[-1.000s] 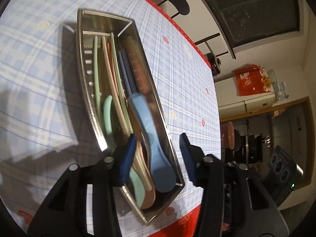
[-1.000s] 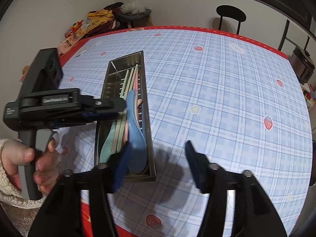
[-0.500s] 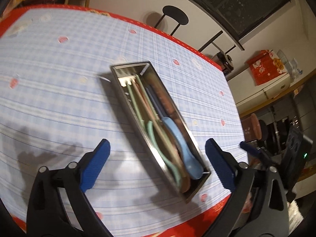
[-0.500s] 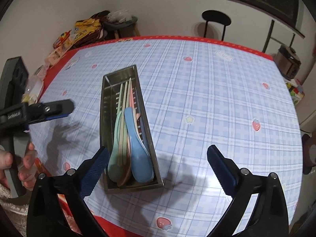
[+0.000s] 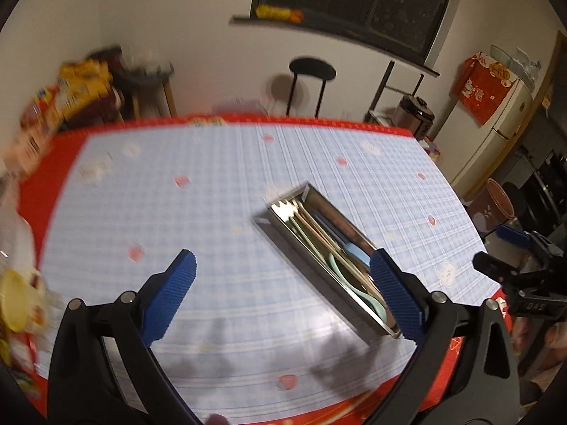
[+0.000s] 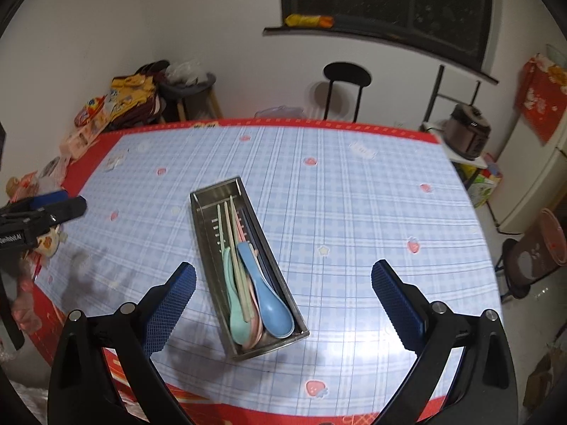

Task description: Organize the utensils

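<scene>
A long steel utensil tray (image 6: 212, 244) lies on the blue checked tablecloth; it also shows in the left wrist view (image 5: 301, 248). In it lie a blue spoon (image 6: 269, 301), a mint green spoon (image 6: 234, 315), a pink spoon and several chopsticks (image 6: 235, 248). My right gripper (image 6: 283, 304) is open and empty, held above the tray's near end. My left gripper (image 5: 283, 297) is open and empty, raised over the table to the left of the tray. The left wrist view is blurred.
The table (image 6: 354, 191) has a red border. Snack packets (image 6: 117, 102) pile at the far left. A black stool (image 6: 347, 78) stands behind the table. A rice cooker (image 6: 467, 131) and a fridge (image 5: 496, 124) are at the right.
Both grippers opened wide and drew back and up from the tray. The blue spoon now lies in the tray. The left view swung round to face the room.
</scene>
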`<state>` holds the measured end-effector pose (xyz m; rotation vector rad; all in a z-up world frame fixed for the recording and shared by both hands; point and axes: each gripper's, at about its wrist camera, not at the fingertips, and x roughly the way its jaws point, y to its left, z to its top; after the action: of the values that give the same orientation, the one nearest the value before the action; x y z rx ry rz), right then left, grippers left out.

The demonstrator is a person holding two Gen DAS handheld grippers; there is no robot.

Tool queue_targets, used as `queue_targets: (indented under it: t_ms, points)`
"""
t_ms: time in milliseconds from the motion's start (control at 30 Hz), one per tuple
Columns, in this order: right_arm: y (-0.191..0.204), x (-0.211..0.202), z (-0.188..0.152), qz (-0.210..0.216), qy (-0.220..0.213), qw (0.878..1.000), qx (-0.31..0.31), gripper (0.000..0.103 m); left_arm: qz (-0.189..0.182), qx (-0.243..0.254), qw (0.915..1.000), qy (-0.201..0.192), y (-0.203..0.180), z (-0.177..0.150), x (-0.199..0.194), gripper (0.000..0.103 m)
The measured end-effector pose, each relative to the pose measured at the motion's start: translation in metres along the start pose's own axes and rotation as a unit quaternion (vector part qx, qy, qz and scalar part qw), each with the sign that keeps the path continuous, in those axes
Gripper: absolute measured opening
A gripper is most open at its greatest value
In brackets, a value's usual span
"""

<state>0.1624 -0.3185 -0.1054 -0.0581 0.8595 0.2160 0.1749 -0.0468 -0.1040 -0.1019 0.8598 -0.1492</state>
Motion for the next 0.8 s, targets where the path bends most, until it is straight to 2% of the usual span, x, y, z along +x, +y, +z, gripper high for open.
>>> queue_targets:
  t_ms: [200,367,467,800]
  points:
    - [0.014,-0.048,0.001,-0.036,-0.031,0.999,0.016,0.097,0.016,0.040,0.9979,-0.049,0.003,0.013,-0.062,0.097]
    - [0.018,-0.080,0.003,-0.060,-0.055,0.996,0.030,0.097,0.012,0.043,0.9955,-0.084,0.001,0.014,-0.102,0.097]
    - [0.017,-0.098,0.003,-0.068,-0.068,0.994,0.045,0.097,0.024,0.044,0.9945,-0.092,-0.002,0.015,-0.117,0.097]
    - [0.023,-0.132,0.002,-0.095,-0.100,0.989,0.061,0.097,0.010,0.075,0.9930,-0.090,-0.021,0.013,-0.136,0.097]
